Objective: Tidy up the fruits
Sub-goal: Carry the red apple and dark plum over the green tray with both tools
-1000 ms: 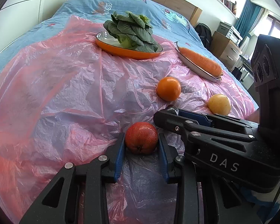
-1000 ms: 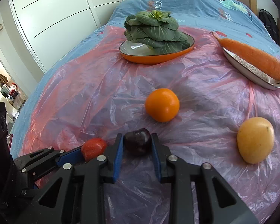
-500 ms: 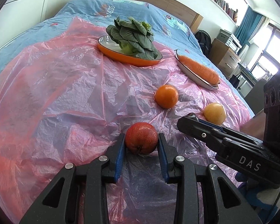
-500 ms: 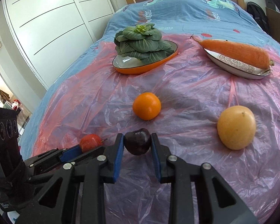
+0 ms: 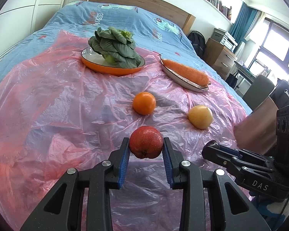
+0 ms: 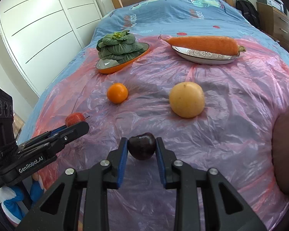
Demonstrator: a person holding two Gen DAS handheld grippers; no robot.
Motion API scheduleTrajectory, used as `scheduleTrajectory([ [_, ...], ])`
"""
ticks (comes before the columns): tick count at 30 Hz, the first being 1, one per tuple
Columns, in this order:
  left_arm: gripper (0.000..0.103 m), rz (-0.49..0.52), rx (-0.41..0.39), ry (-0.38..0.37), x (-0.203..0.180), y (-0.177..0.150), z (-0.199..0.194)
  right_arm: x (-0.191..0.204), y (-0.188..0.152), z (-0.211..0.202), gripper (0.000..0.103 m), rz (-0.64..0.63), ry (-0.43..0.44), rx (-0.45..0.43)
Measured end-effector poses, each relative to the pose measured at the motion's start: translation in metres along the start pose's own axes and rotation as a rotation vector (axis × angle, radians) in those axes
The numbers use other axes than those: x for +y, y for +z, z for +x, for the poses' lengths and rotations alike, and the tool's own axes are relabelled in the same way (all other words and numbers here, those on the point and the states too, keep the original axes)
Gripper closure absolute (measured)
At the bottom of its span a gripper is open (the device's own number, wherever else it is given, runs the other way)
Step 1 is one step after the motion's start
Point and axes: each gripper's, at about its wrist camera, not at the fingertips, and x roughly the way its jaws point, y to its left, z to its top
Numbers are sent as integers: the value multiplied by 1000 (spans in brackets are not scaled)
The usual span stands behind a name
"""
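Left gripper clamped on red apple, raised nearer than orange. Right gripper clamped on dark plum, right of orange. Risk: round, smooth fruit slipping from narrow pads during tilt; rolling on slick plastic sheet at release.

A leafy green cabbage sits on an orange plate toward the far side of the pink plastic sheet; a carrot lies across a white dish beside it.
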Motion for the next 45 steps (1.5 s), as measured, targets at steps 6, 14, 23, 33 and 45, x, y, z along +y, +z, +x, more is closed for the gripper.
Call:
scheduleTrajectory([
  [6,74,52,-16,-42,-26,2,-8,-5,-19,-36,84,-15,-26,7],
  [14,74,125,-46,-95,-73,1,-29,-15,-49,-91,84,5,-73,26],
  [23,74,245,-26,-130,-143,-42,-70,-34,-79,-165,84,40,-137,33],
  [33,74,184,126,-173,-181,-98,-103,-75,-118,-234,84,113,-171,7],
  [45,74,432,114,-274,-321,-96,-129,-164,-129,-312,84,250,-236,-167],
])
